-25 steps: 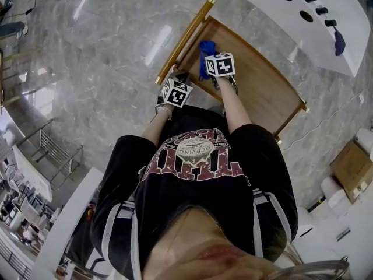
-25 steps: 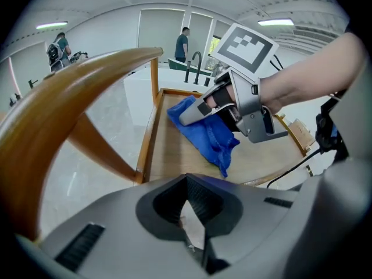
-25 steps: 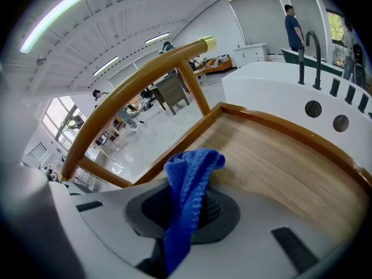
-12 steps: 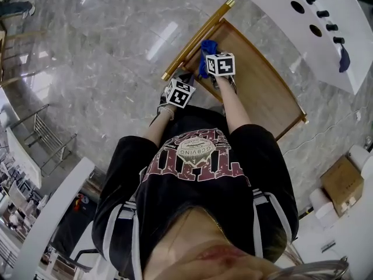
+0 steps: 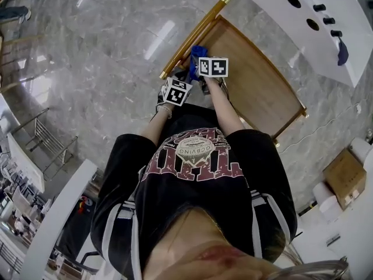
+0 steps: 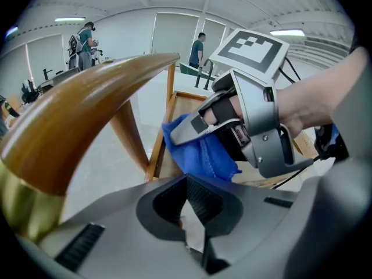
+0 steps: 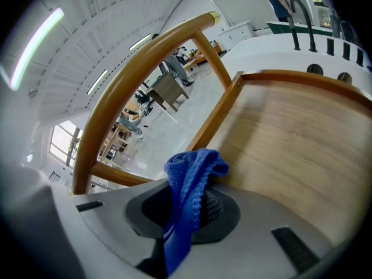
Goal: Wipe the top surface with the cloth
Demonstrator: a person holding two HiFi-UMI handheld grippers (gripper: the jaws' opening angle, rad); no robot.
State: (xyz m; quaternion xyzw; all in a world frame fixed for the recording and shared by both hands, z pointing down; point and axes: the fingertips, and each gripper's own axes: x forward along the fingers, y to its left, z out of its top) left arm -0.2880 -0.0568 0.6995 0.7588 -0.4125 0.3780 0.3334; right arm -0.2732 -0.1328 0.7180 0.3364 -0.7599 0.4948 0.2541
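Observation:
A blue cloth (image 5: 196, 56) is bunched on the near left corner of the wooden top (image 5: 253, 80), close to the gold handle bar (image 5: 192, 37). My right gripper (image 5: 204, 74) is shut on the cloth (image 7: 189, 179), which hangs down between its jaws over the wood (image 7: 290, 138). My left gripper (image 5: 175, 80) hovers just left of it, off the top's edge, jaws together with nothing in them (image 6: 195, 214). In the left gripper view the right gripper (image 6: 192, 133) presses the cloth (image 6: 203, 156) beside the handle (image 6: 75, 121).
The wooden top has raised edge rails. A white counter (image 5: 303, 22) with round holes and dark taps runs along the upper right. A cardboard box (image 5: 344, 177) sits on the floor at right. Polished marble floor surrounds the cart. People stand far off (image 6: 200, 48).
My right gripper has slid the cloth a little to the left, toward the handle side of the top. The left gripper has hardly moved.

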